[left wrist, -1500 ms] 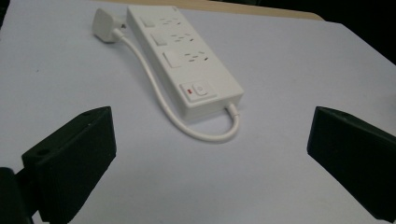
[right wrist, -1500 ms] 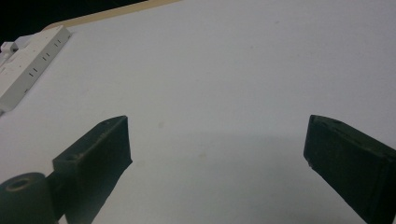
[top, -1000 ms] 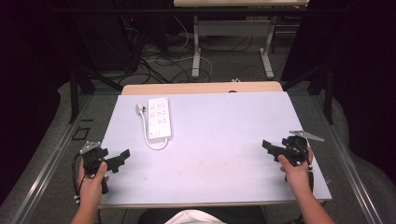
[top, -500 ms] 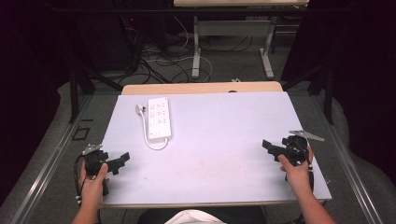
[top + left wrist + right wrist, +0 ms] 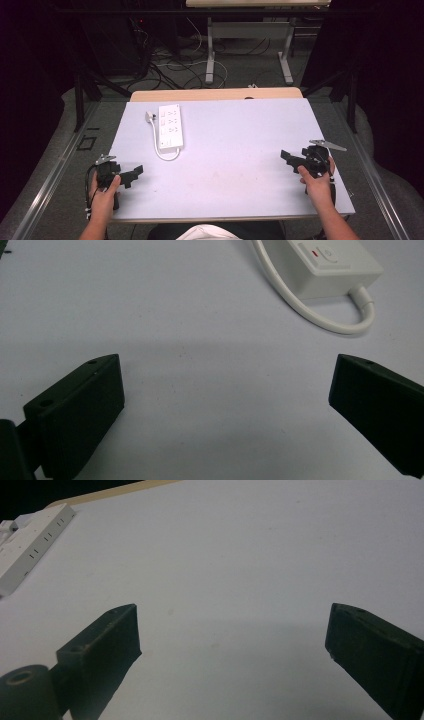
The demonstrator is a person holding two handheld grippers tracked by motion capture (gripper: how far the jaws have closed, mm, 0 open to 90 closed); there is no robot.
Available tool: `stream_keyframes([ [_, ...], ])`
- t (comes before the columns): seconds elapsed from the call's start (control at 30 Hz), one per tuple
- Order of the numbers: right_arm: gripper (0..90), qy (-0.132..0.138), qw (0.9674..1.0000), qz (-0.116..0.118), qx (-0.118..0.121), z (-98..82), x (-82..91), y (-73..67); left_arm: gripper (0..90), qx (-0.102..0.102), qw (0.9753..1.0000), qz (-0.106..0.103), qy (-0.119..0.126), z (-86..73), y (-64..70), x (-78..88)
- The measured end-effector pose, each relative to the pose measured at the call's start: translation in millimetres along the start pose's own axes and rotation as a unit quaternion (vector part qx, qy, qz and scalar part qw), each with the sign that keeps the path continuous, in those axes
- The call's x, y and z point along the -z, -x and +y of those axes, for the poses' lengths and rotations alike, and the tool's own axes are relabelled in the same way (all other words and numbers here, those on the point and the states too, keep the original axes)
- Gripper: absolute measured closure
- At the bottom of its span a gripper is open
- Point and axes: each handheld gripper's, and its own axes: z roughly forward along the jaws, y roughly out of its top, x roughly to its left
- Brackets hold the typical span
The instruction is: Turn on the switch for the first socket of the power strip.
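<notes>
Both claws are black, angular plastic with small screw holes; the right claw (image 5: 295, 161) carries a grey plate.

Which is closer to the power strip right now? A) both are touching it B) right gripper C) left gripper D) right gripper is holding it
C: the left gripper sits open just short of the power strip and its looped cable, while the right gripper is open far across the table.

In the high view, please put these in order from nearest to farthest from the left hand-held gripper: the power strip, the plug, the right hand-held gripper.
Measured from the left hand-held gripper at the table's near left corner:
1. Power strip, just beyond it on the table's left part.
2. Plug, left of the strip's far end, slightly farther.
3. Right hand-held gripper, across the table at its right edge.
</notes>
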Motion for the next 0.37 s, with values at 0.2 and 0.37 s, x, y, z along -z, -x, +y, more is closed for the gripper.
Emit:
stream_keyframes([
  [0.2,6.9,-0.003,1.0,0.0,-0.008,-0.9,-1.1,-0.1,1.1,-0.006,1.0,0.003,-0.005,1.2,0.5,-1.5],
  [0.37,7.0,-0.004,0.9999,-0.002,-0.012,-1.4,-0.6,0.9,1.1,-0.011,0.9999,0.002,-0.003,2.2,1.2,-0.4],
])
